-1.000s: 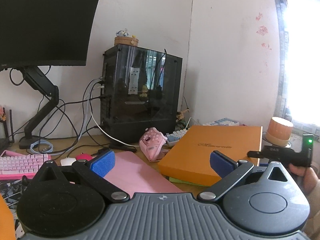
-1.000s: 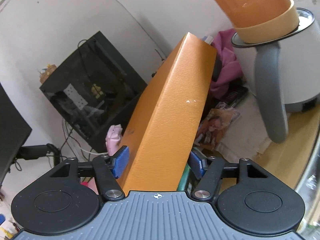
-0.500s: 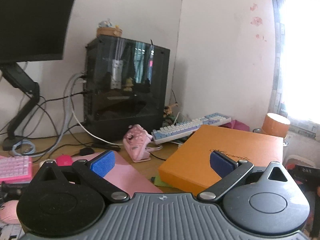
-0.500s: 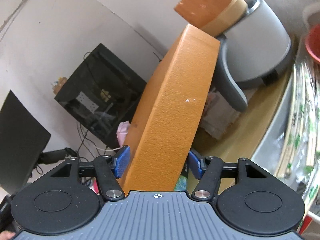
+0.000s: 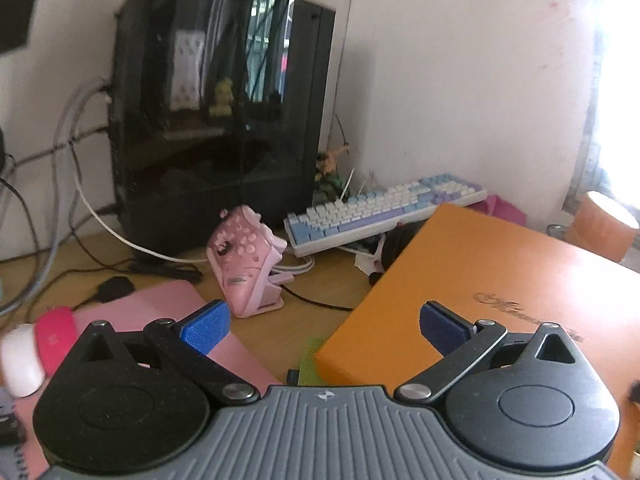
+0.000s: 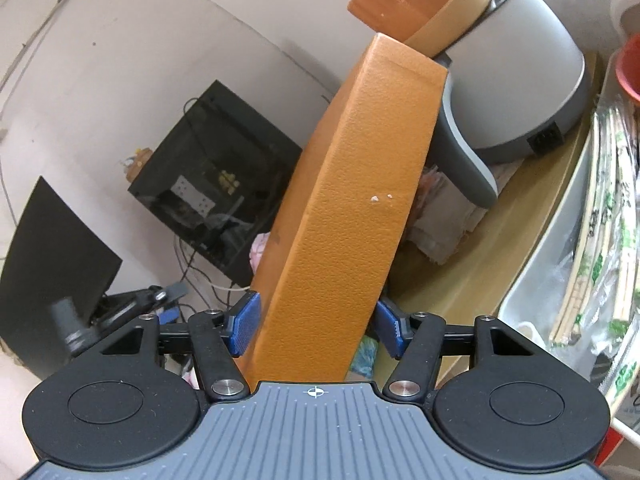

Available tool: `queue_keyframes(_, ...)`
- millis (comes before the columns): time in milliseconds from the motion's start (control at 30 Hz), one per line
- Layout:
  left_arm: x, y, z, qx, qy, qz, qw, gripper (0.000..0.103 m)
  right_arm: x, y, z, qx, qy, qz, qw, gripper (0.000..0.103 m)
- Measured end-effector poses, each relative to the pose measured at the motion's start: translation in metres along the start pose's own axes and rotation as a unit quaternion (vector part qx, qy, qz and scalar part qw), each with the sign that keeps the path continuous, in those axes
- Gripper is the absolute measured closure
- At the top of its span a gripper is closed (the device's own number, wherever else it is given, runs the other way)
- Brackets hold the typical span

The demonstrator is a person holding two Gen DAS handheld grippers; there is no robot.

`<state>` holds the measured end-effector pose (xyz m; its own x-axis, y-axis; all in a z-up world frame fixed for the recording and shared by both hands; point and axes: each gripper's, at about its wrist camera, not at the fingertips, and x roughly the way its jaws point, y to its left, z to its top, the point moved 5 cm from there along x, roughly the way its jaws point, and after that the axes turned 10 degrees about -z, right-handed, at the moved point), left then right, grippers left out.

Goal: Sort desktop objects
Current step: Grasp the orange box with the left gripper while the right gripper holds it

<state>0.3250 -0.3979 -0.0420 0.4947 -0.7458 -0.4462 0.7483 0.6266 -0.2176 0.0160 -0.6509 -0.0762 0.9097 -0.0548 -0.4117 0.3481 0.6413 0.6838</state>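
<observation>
My right gripper (image 6: pixel 316 328) is shut on the near edge of a flat orange box (image 6: pixel 352 200), which runs away from the camera between the blue pads. The same orange box (image 5: pixel 480 280) fills the right of the left wrist view, lifted over a green item (image 5: pixel 310 364). My left gripper (image 5: pixel 324 328) is open and empty, its right pad over the box's near corner and its left pad over a pink mat (image 5: pixel 160 308). A pink game controller (image 5: pixel 244 256) stands on its dock just beyond.
A black PC case (image 5: pixel 216 112) stands at the back, with a blue-and-white keyboard (image 5: pixel 384 208) leaning to its right. A grey kettle (image 6: pixel 520 80) with an orange cup (image 6: pixel 416 4) on top sits beyond the box. Cables and a white-and-pink mouse (image 5: pixel 24 356) lie at left.
The right gripper has swung the orange box round toward the kettle side of the desk. The left gripper has moved forward and right, closer to the PC case, and stayed open.
</observation>
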Motion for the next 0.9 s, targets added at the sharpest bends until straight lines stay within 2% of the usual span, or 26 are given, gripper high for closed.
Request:
queue_keyframes(133, 0.04, 0.013, 0.003, -0.017, 0.028, -0.042, 0.9986, 0.0, -0.001, -0.007, -0.004, 0.006, 0.006, 0.003, 1.0, 0.039)
queue_keyframes(300, 0.083, 0.022, 0.01, -0.048, 0.058, -0.099, 0.9923, 0.0, -0.001, -0.015, -0.008, 0.013, 0.014, 0.01, 1.0, 0.039)
queue_keyframes(333, 0.089, 0.023, 0.012, -0.058, 0.069, -0.124, 0.9882, 0.0, -0.001, -0.016, -0.008, 0.014, 0.015, 0.012, 1.0, 0.039)
queue_keyframes(533, 0.114, 0.013, 0.016, -0.048, 0.117, -0.206, 0.9703, 0.0, 0.001, -0.015, -0.006, 0.008, 0.018, 0.015, 1.0, 0.038)
queue_keyframes(733, 0.137, 0.003, 0.015, -0.045, 0.166, -0.278, 0.9452, 0.0, 0.001, -0.014, -0.005, 0.013, 0.018, 0.019, 1.0, 0.038)
queue_keyframes(833, 0.136, -0.005, 0.013, -0.04, 0.166, -0.281, 0.9443, 0.002, 0.001, -0.009, -0.004, 0.008, 0.014, 0.013, 1.0, 0.038)
queue_keyframes(867, 0.134, -0.007, 0.014, -0.039, 0.165, -0.285, 0.9435, 0.012, 0.001, -0.007, -0.004, 0.004, 0.012, 0.008, 1.0, 0.039)
queue_keyframes(900, 0.13, -0.007, 0.014, -0.038, 0.16, -0.28, 0.9459, 0.015, 0.0, -0.004, -0.004, -0.001, 0.01, 0.004, 1.0, 0.039)
